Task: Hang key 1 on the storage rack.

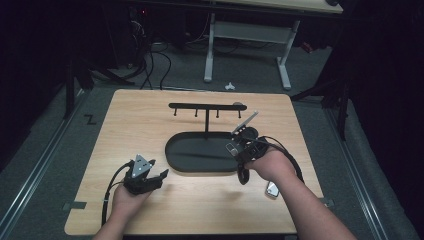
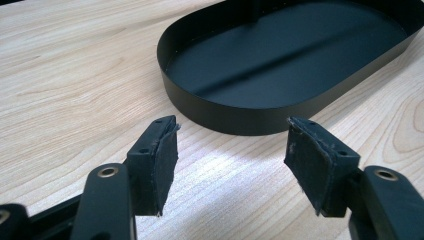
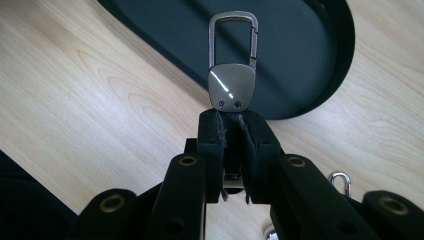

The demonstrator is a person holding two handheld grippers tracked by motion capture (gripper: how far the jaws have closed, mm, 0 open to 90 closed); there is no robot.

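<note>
A silver keychain with a carabiner clip (image 3: pixel 232 85) sticks up from between the pads of my right gripper (image 3: pixel 232 125), which is shut on its lower end. The clip hangs over the near right end of a black oval tray (image 3: pixel 300 60). In the high view that right gripper (image 1: pixel 236 149) is at the right end of the tray (image 1: pixel 172 155), below the black T-shaped hook rack (image 1: pixel 206 106) that rises from the tray. My left gripper (image 2: pixel 232 155) stands open with nothing between its pads, just short of the tray wall (image 2: pixel 225 112). It is the left gripper (image 1: pixel 156 170) at the tray's front left.
A second silver keychain (image 1: pixel 271 189) lies on the wooden table by the person's right wrist, and its ring (image 3: pixel 341 181) shows beside my right jaws. Bare wood (image 1: pixel 130 125) spreads left of and behind the tray. A desk frame (image 1: pixel 250 35) stands on the floor beyond the table.
</note>
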